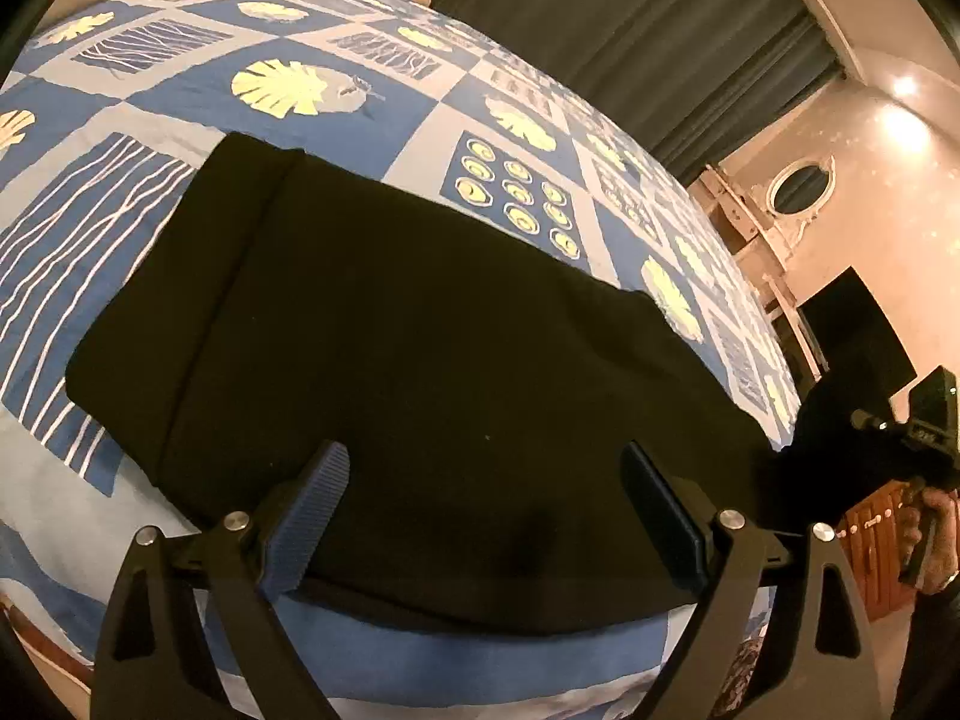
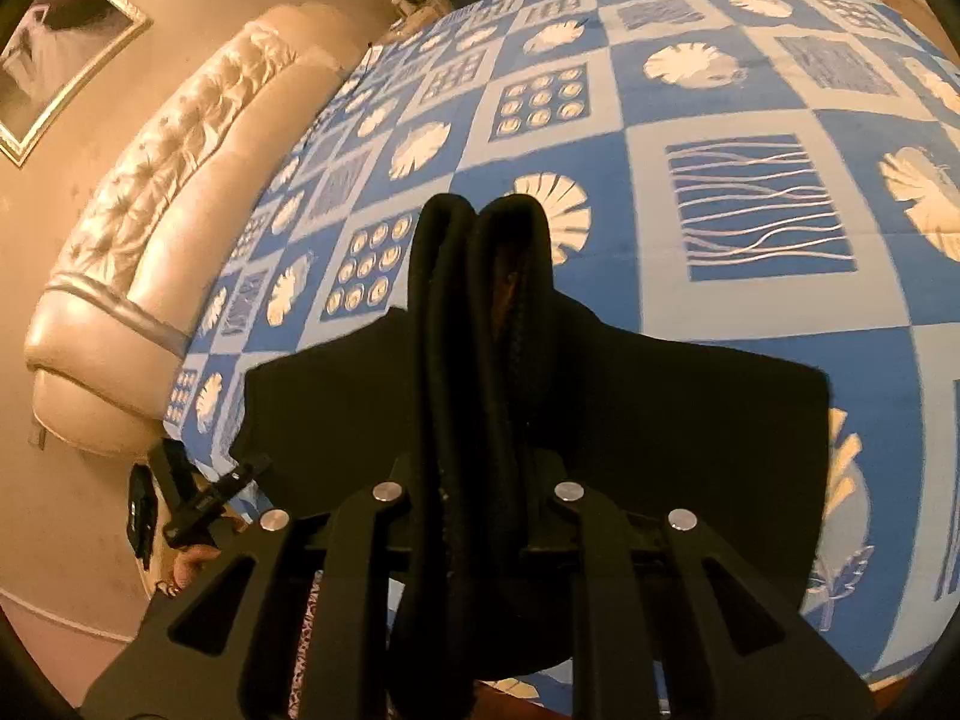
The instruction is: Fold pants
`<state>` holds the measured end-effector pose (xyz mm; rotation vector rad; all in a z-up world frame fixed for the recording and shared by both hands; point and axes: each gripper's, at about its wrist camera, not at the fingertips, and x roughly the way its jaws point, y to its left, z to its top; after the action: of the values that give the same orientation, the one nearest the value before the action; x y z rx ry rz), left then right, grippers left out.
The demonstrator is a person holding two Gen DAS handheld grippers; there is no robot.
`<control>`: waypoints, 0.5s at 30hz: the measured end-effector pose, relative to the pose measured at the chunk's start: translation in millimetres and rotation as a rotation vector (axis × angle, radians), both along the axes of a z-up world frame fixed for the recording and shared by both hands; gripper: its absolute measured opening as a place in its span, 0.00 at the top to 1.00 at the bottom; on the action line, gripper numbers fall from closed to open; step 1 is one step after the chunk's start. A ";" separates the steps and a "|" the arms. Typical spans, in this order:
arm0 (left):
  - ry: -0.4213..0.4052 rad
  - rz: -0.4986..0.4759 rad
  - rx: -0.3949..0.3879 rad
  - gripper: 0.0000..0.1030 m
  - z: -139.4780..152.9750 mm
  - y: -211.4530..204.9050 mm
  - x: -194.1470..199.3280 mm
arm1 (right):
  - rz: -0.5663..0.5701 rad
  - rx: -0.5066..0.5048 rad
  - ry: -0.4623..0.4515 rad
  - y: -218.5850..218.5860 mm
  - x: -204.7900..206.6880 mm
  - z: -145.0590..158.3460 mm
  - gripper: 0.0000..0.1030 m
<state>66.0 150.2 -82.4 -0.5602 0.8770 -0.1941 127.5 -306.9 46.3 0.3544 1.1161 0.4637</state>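
Note:
The black pants (image 1: pixel 384 312) lie folded on the blue patterned bedspread (image 1: pixel 288 138), a thick flat bundle with a fold line near its left end. My left gripper (image 1: pixel 486 516) hovers over the near edge of the pants, jaws wide open and empty, blue pads (image 1: pixel 306 522) showing. In the right wrist view, my right gripper (image 2: pixel 480 468) is shut on a bunched edge of the pants (image 2: pixel 480 300), whose thick folds stand up between the fingers and hide the tips. The right gripper also shows in the left wrist view (image 1: pixel 900 426) at the far right.
The bedspread (image 2: pixel 720 120) covers a large bed with a cream tufted headboard (image 2: pixel 156 180). Dark curtains (image 1: pixel 630 30), a white mirror dresser (image 1: pixel 780 210) and a dark screen (image 1: pixel 858 330) stand beyond the bed. The left gripper shows at the bed's edge (image 2: pixel 198 498).

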 end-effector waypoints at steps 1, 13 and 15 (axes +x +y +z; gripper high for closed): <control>-0.002 0.002 -0.004 0.12 0.5 0.3 -0.5 | 0.005 -0.010 0.000 5.3 0.3 -3.8 0.85; 0.000 0.005 0.005 0.12 1.3 -1.6 0.5 | 0.075 -0.106 0.025 85.3 3.6 -53.7 0.84; 0.000 0.008 0.001 0.12 1.1 -2.0 0.8 | 0.078 -0.138 0.028 96.5 4.3 -62.0 0.83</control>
<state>66.8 148.1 -81.3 -0.5629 0.8750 -0.1867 131.8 -210.4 -15.7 0.1976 1.1859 0.4491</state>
